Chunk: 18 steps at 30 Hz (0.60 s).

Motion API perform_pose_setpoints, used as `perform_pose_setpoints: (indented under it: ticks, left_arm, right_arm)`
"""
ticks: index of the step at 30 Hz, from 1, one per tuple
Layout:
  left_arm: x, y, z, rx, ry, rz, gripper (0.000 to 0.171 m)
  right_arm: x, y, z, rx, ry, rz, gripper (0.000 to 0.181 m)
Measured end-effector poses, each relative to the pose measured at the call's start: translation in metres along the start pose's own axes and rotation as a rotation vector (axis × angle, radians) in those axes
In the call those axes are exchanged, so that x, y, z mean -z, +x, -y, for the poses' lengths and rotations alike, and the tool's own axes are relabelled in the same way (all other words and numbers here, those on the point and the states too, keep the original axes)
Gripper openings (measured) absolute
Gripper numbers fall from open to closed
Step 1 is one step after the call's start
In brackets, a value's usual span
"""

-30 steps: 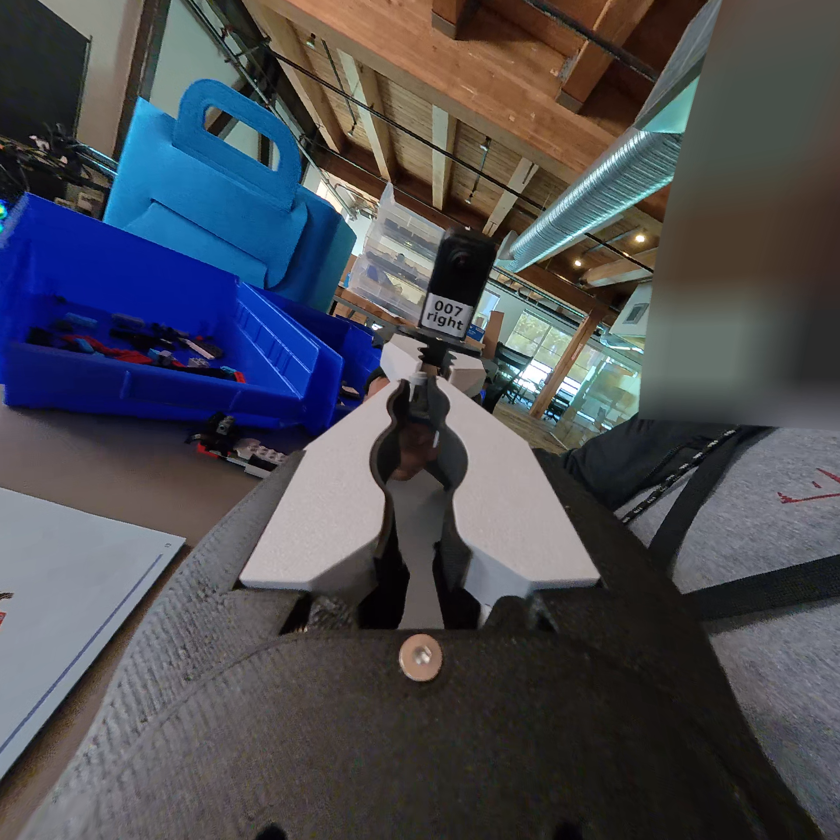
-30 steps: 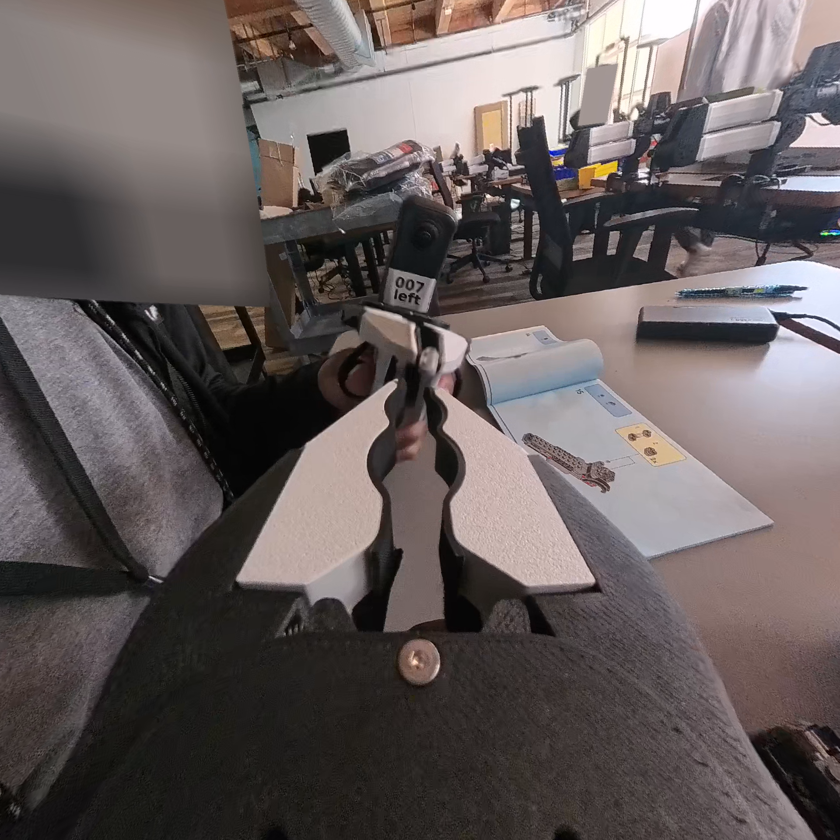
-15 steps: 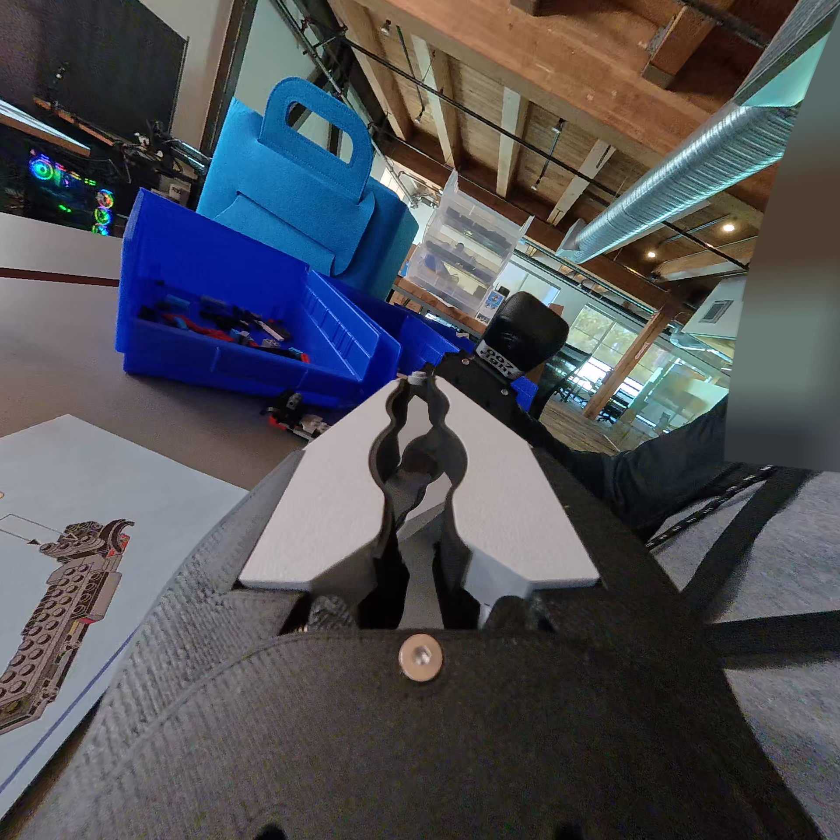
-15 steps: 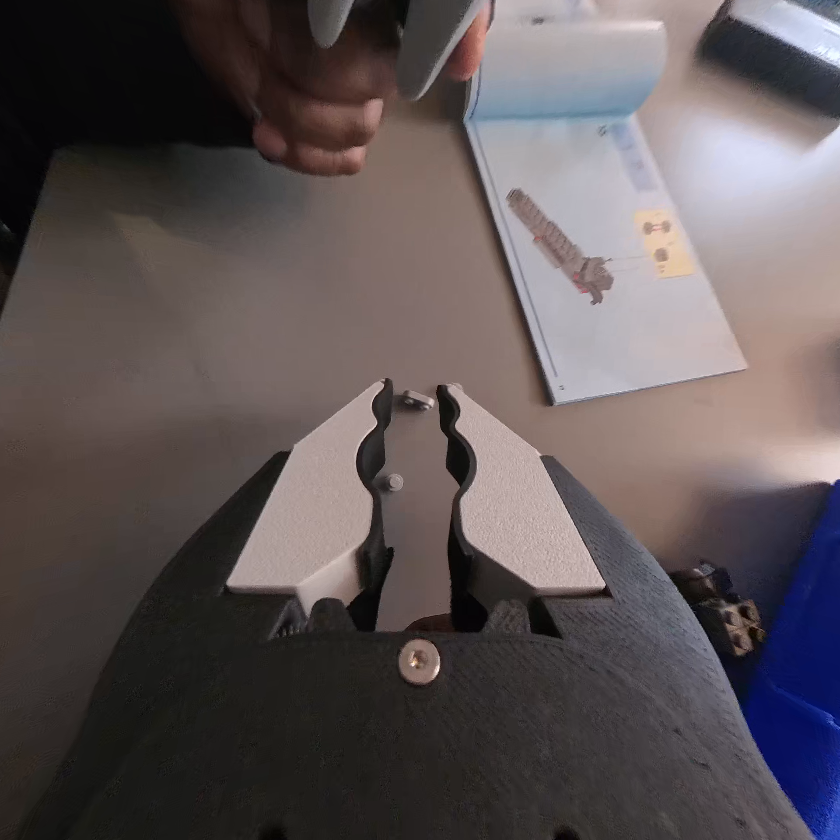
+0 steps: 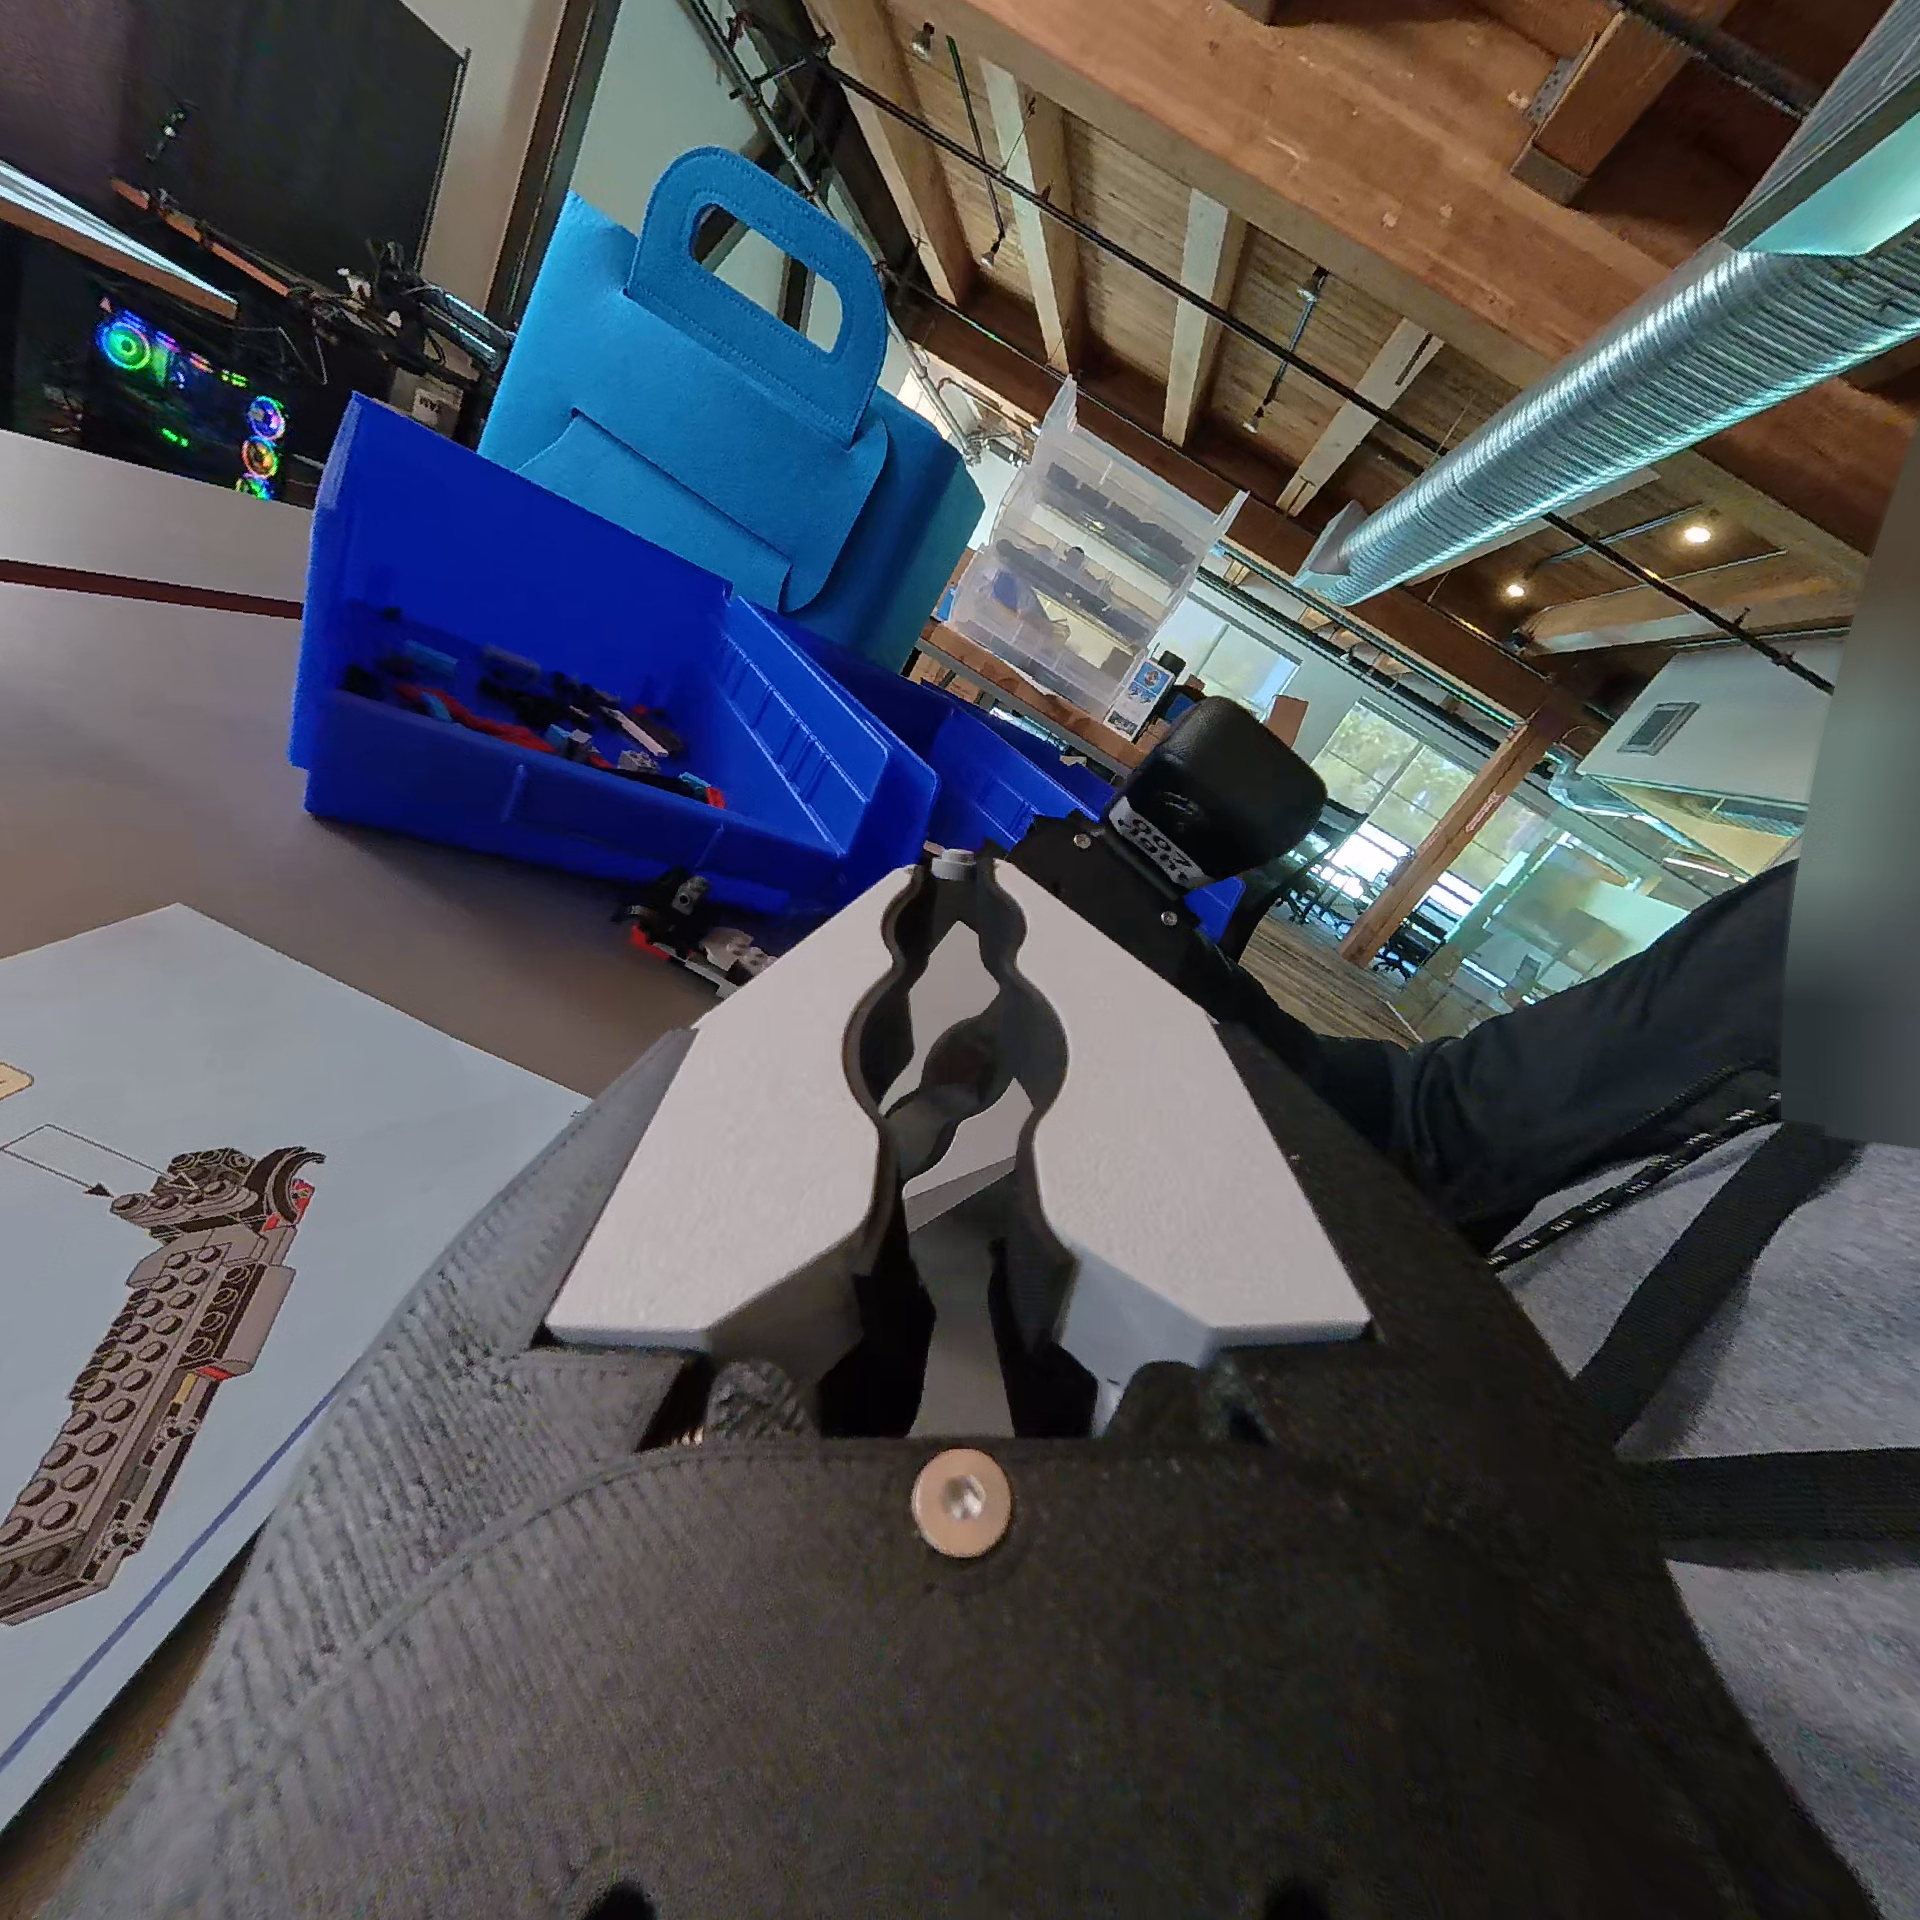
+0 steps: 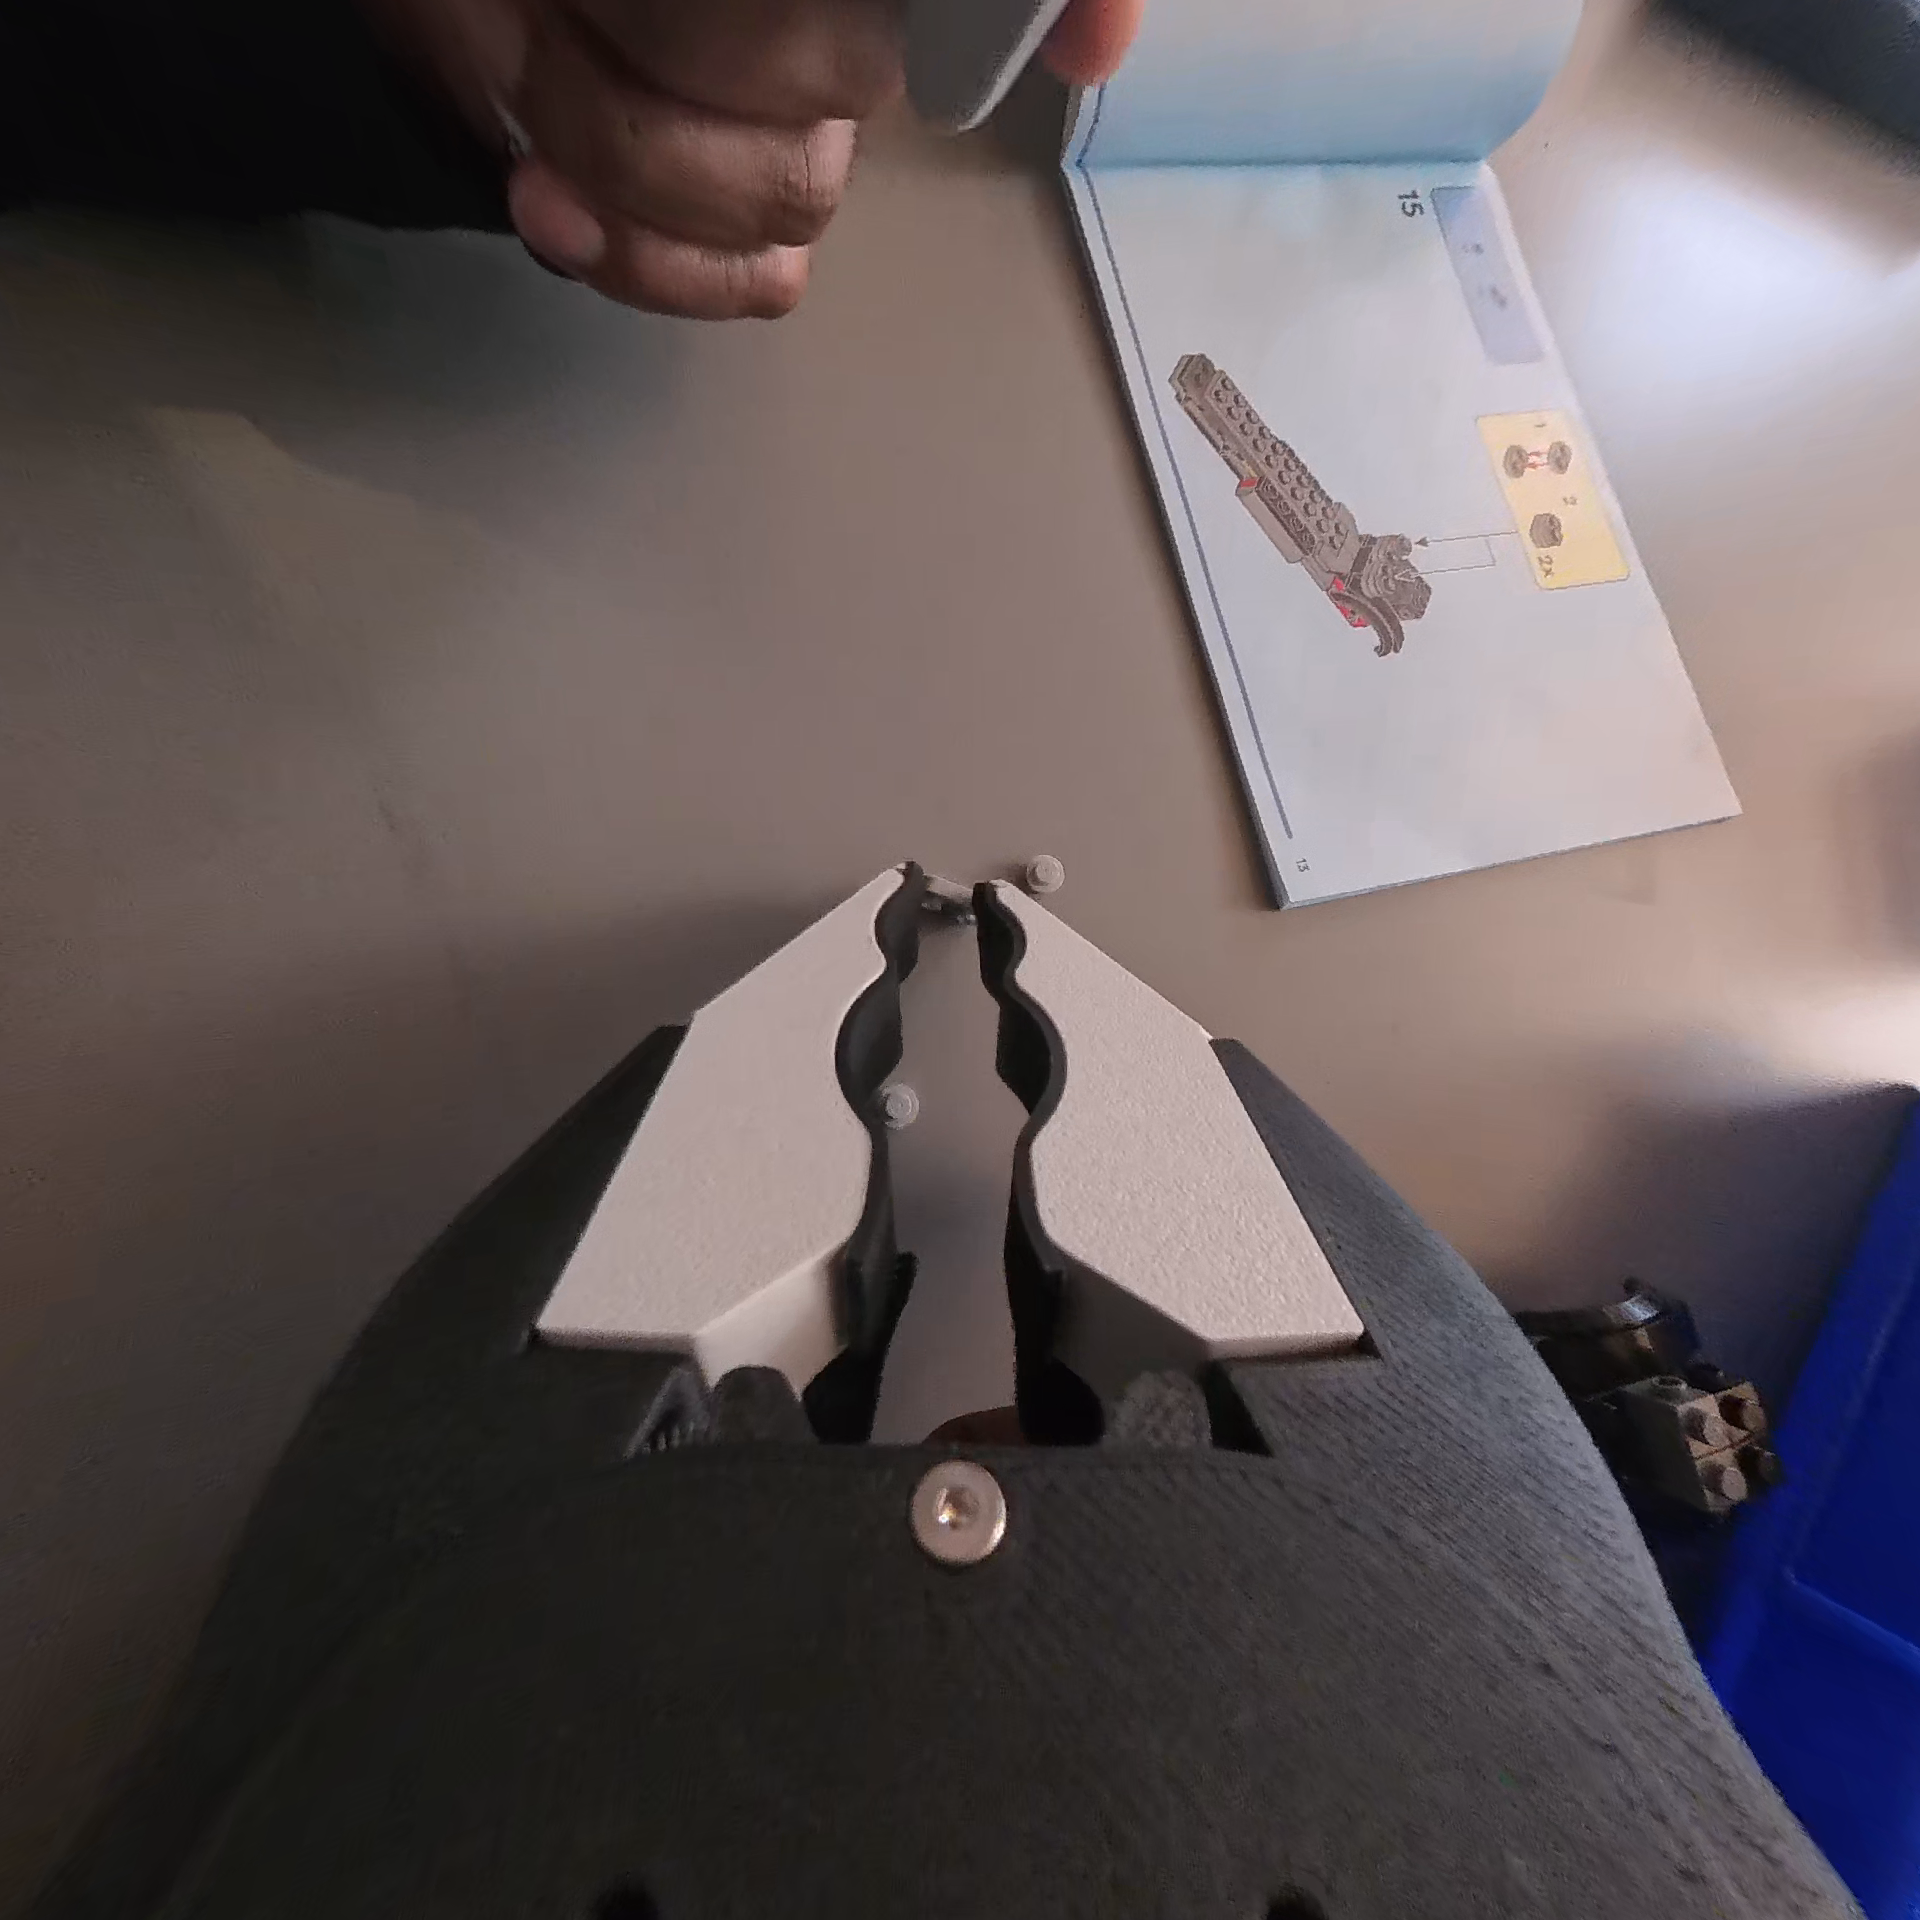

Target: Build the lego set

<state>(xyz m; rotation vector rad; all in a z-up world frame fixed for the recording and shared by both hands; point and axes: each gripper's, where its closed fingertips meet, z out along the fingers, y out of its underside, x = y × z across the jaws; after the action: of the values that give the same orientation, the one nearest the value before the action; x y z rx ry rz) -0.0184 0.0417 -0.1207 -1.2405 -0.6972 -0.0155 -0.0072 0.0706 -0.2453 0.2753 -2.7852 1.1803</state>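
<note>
My left gripper (image 5: 954, 871) is raised off the table and tilted up, shut on a small grey round Lego piece (image 5: 952, 859) at its tips. My right gripper (image 6: 948, 885) points down at the grey table, its tips closed on a small grey flat piece (image 6: 943, 891) lying there. One loose grey round stud (image 6: 1044, 871) sits just right of the right fingertip, and another (image 6: 899, 1107) lies on the table between the fingers. The partly built dark grey model (image 6: 1673, 1423) lies beside the blue bin; it also shows in the left wrist view (image 5: 691, 925).
An open instruction booklet (image 6: 1403, 540) lies at the far right, and also shows in the left wrist view (image 5: 156, 1195). A blue parts bin (image 5: 499, 800) holds several pieces, with a blue felt bag (image 5: 727, 416) behind it. A hand (image 6: 675, 187) holds the left gripper above the table. My right fingertips sit around 12 cm from my left ones.
My right gripper swung down from facing the left one to the table and narrowed its tips onto the flat grey piece. My left gripper turned left, still holding its piece.
</note>
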Motion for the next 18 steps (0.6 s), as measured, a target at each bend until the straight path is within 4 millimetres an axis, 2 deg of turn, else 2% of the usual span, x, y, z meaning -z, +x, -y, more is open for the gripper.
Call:
perform_pose_setpoints:
  ticks: [6, 13, 18]
  left_arm:
    - [-0.001, -0.001, -0.001, 0.002, -0.005, 0.004, 0.009]
    - [-0.001, -0.001, -0.002, 0.009, -0.009, 0.001, 0.009]
    - [-0.001, -0.001, -0.002, 0.013, -0.009, 0.003, 0.009]
  right_arm:
    - [0.005, -0.001, 0.004, 0.0, 0.022, 0.009, 0.007]
    - [-0.001, -0.001, -0.007, 0.029, -0.042, -0.013, 0.025]
    - [-0.005, -0.003, -0.005, 0.039, -0.053, -0.018, 0.017]
